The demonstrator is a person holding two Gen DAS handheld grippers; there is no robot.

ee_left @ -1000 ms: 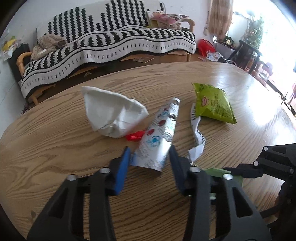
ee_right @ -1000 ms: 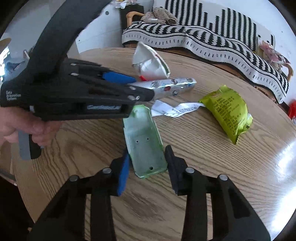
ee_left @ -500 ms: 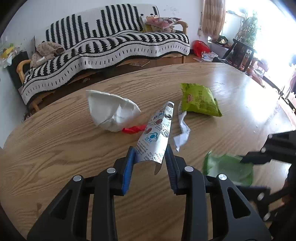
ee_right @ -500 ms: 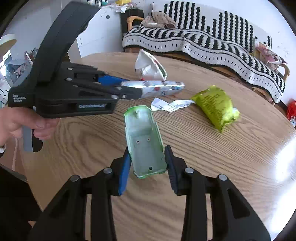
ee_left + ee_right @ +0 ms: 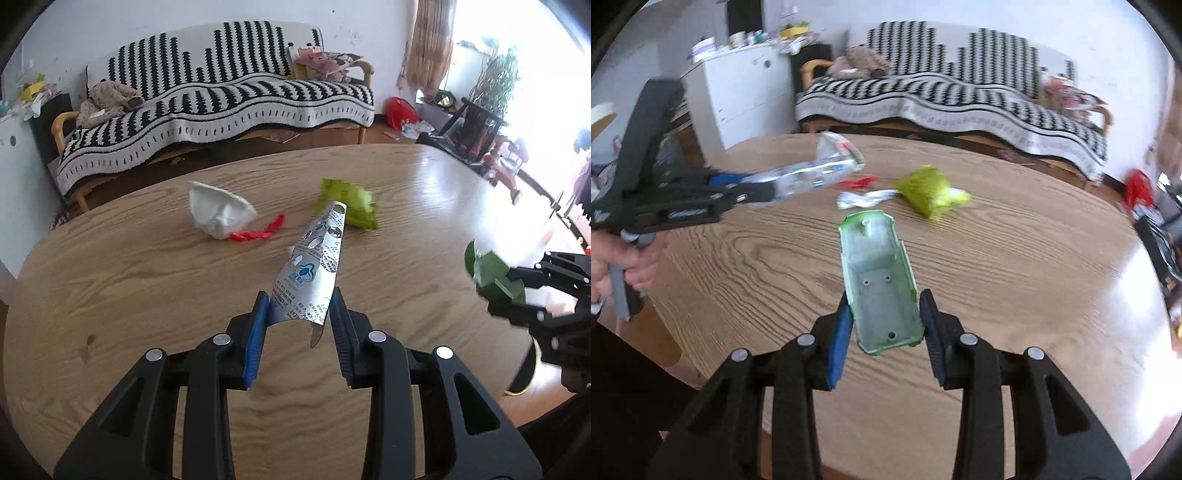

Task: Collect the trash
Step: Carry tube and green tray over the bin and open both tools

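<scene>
Both claws loaded, rest of the trash waiting on the bench

Nearest me, my left claw [image 5: 298, 325] is pinching the silvery printed foil wrapper [image 5: 312, 269] by its near end, and my right claw [image 5: 884, 326] is clamped on the translucent green plastic tray [image 5: 881, 284], both lifted off the oak-grain wooden bench [image 5: 129, 280]. The foil is thin and curled, so I reckon a quick swing could slide it out; the tray is only held at its end and might twist loose. Farther out lie a crumpled white receipt strip [image 5: 866, 197], a twisted red wrapper [image 5: 258, 232], a white crushed paper bag [image 5: 219, 214] and a lime-green snack packet [image 5: 351, 206], all left to fetch.
</scene>
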